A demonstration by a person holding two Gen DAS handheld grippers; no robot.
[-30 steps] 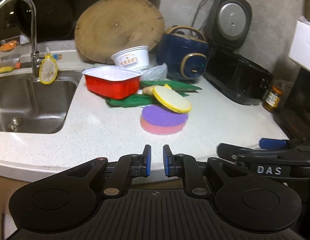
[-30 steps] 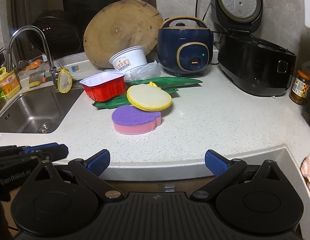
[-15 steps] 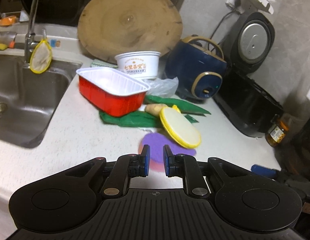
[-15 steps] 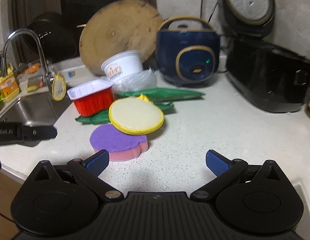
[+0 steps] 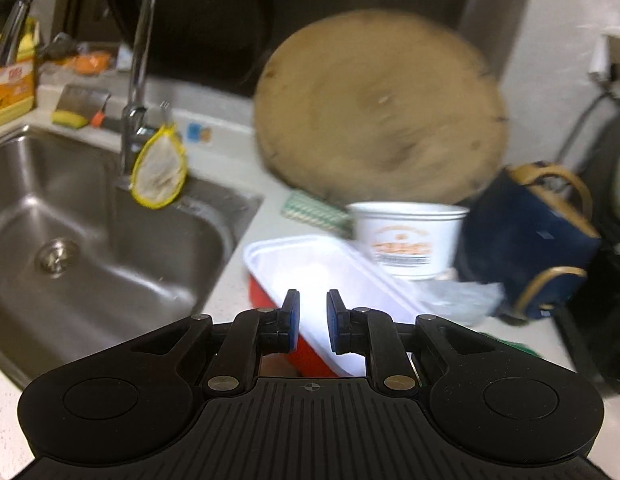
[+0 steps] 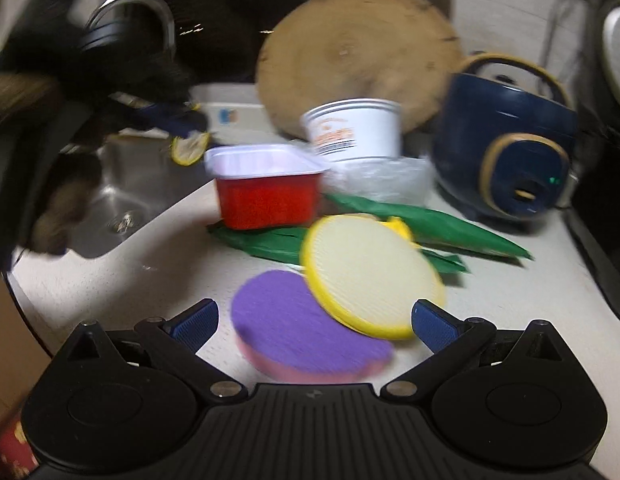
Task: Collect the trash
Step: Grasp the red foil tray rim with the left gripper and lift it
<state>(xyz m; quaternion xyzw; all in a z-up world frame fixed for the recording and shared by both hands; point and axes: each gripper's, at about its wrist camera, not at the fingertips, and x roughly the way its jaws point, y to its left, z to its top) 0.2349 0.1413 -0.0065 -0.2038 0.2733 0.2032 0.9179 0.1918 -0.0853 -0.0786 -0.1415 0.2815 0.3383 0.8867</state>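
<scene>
Trash sits heaped mid-counter: a red tray (image 6: 269, 190) with a white inside, empty and upright, stands on green wrappers (image 6: 426, 220), with a white printed cup (image 6: 354, 128) just behind it and a crumpled clear bag (image 6: 382, 178) beside. In front, a yellow-rimmed pad (image 6: 370, 276) leans on a purple sponge (image 6: 305, 320).

The step in hand looks like the approach, nothing yet lifted. The left gripper (image 5: 308, 322) hangs over the tray's near end, its fingers drawn close together with a narrow gap and nothing between them. The right gripper (image 6: 314, 322) hovers low by the sponge and pad, fingers spread wide and empty.

The tray seems light and thin-walled, likely to skid or tip if nudged. The next move probably calls for the left fingers to part enough to straddle the tray's rim, then pinch it.

Around the heap: a sink (image 5: 109, 240) and tap (image 5: 137, 60) to the left, a round wooden board (image 5: 382, 108) propped against the back wall, and a navy cooker (image 6: 510, 148) to the right. Both views are blurred, so small print is unreadable.
</scene>
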